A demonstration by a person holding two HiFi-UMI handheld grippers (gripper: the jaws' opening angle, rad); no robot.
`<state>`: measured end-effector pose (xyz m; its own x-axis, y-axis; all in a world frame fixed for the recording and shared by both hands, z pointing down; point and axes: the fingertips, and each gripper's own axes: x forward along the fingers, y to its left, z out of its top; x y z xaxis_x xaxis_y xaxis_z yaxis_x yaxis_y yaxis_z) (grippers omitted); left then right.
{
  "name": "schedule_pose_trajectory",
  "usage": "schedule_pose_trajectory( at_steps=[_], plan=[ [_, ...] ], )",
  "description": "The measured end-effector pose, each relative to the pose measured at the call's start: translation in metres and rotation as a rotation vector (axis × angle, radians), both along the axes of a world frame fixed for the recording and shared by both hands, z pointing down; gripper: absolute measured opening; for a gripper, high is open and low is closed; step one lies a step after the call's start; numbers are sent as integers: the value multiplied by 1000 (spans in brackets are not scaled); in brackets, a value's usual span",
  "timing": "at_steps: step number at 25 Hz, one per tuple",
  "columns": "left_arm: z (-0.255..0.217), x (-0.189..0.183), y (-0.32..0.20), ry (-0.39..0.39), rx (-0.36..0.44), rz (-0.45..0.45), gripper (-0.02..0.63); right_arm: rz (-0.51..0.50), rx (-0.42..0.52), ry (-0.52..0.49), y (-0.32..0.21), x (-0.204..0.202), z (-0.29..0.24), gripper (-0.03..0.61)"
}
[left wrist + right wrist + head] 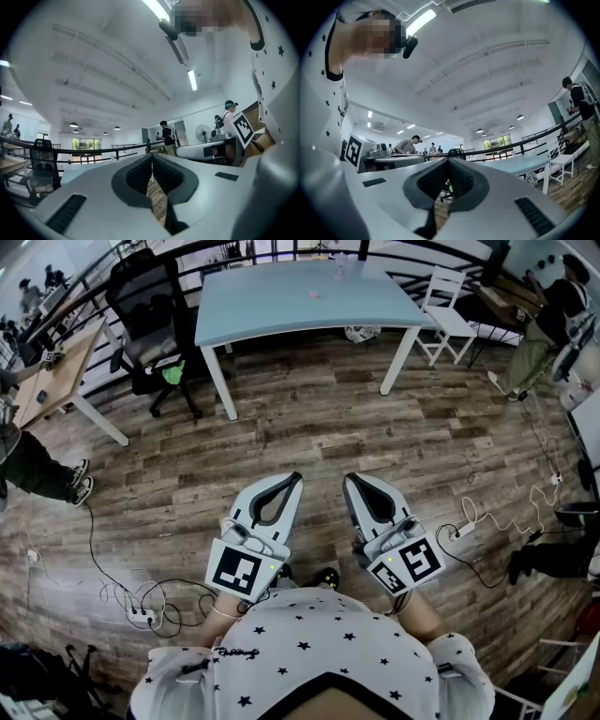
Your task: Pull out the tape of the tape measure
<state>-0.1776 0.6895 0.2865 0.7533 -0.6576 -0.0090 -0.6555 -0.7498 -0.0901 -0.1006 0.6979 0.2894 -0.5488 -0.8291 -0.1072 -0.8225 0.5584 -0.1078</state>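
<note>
I cannot make out a tape measure in any view. In the head view my left gripper (294,480) and right gripper (350,480) are held side by side in front of the person's star-patterned shirt, above the wooden floor and pointing toward a light blue table (272,307). Both are shut with nothing between the jaws. The left gripper view has the left gripper (152,157) with its pads together and tilted upward at the ceiling. In the right gripper view the right gripper (448,162) is likewise closed and empty. A small clear object (339,265) and a small pinkish thing (314,293) lie on the table, too small to identify.
A black office chair (148,310) stands left of the table and a white chair (448,315) to its right. A wooden desk (54,371) is at far left. Cables and power strips (141,616) (463,532) lie on the floor. People stand at the left edge (33,465) and the top right (553,324).
</note>
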Motion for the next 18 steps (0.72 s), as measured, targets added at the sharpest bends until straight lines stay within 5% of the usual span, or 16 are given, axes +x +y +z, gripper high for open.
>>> schedule_pose_trajectory(
  at_steps=[9, 18],
  plan=[
    [3, 6, -1, 1, -24, -20, 29, 17, 63, 68, 6, 7, -7, -2],
    [4, 39, 8, -9, -13, -18, 29, 48, 66, 12, 11, 56, -7, 0]
  ],
)
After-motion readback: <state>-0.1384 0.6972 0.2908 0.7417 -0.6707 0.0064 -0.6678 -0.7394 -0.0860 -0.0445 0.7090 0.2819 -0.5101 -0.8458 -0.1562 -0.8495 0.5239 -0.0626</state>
